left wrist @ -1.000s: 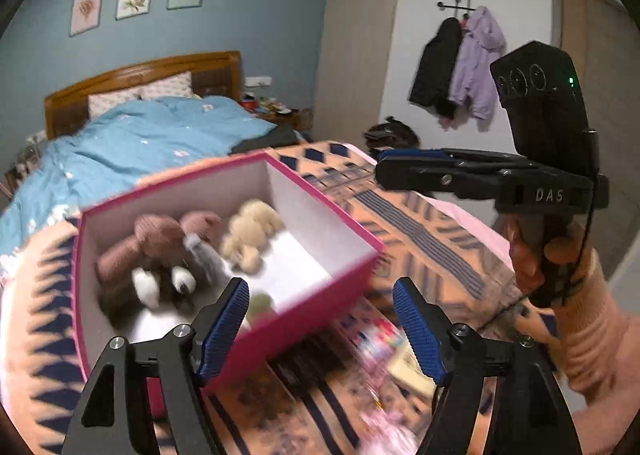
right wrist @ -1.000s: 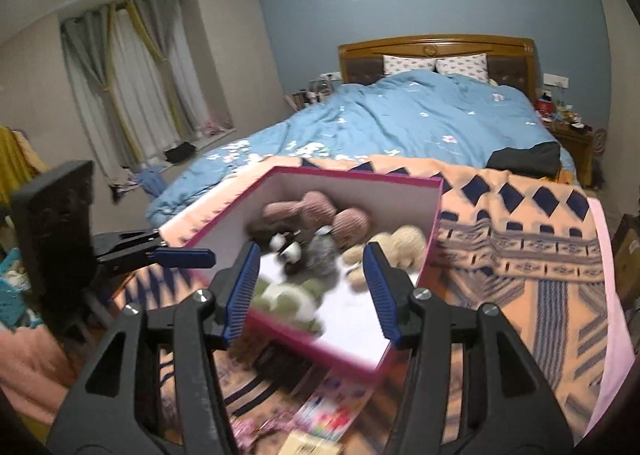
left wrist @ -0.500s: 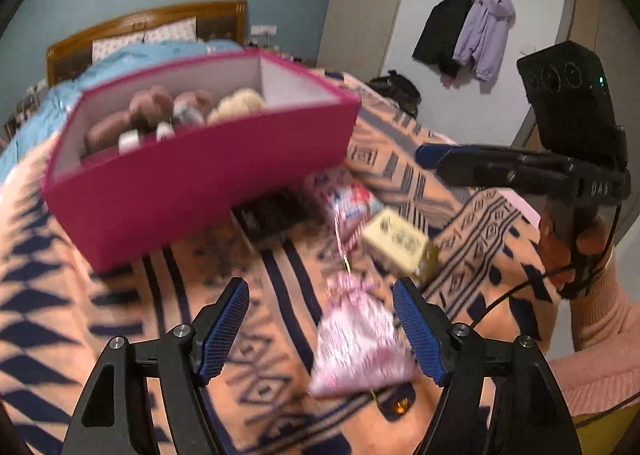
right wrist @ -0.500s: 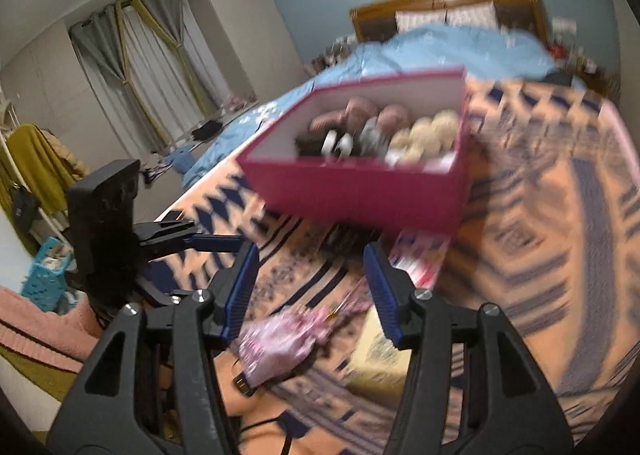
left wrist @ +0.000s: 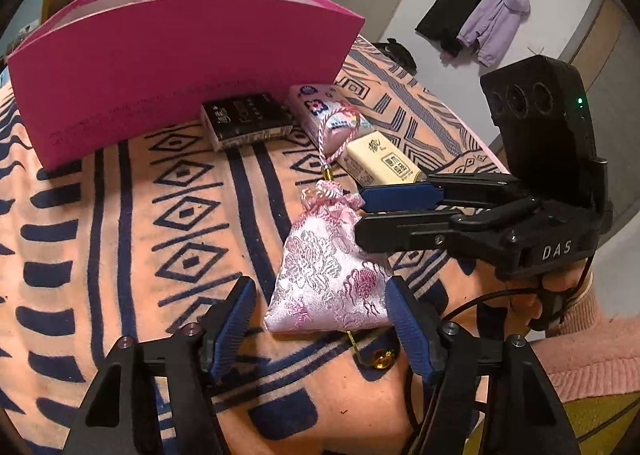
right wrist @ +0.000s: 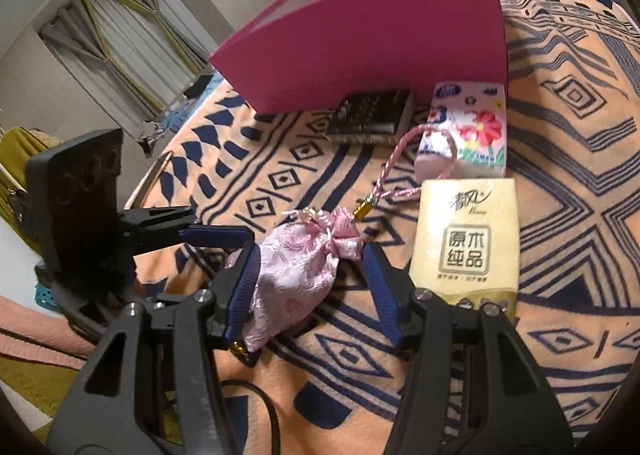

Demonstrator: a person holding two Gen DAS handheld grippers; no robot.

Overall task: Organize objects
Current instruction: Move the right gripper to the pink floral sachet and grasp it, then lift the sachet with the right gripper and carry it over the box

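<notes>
Lying on the orange patterned blanket (left wrist: 120, 215), the pink brocade pouch (left wrist: 328, 275) sits between the two blue pads of the left gripper (left wrist: 320, 319) in the left wrist view. Its jaws have just been closing; the right pad is at the edge of the pouch, the left pad stands apart from it, so they are spread around it and not pinching. The right gripper (left wrist: 364, 215) comes in from the right side, with its tips at the gathered neck of the pouch. Behind stand the pink box (left wrist: 180, 55), a black pack (left wrist: 248, 119), a flowered tissue pack (left wrist: 332, 115) under the cord (left wrist: 326, 139), and a yellow tissue pack (left wrist: 380, 165).

In the right wrist view, the pouch (right wrist: 296, 271) lies between the right gripper's (right wrist: 312, 287) pads. The left pad touches the cloth; the right pad is clear of it, so the jaws are spread. The left gripper (right wrist: 240, 235) reaches in from the left, near the pouch. The yellow tissue pack (right wrist: 468, 239) lies just beside the right finger.
</notes>
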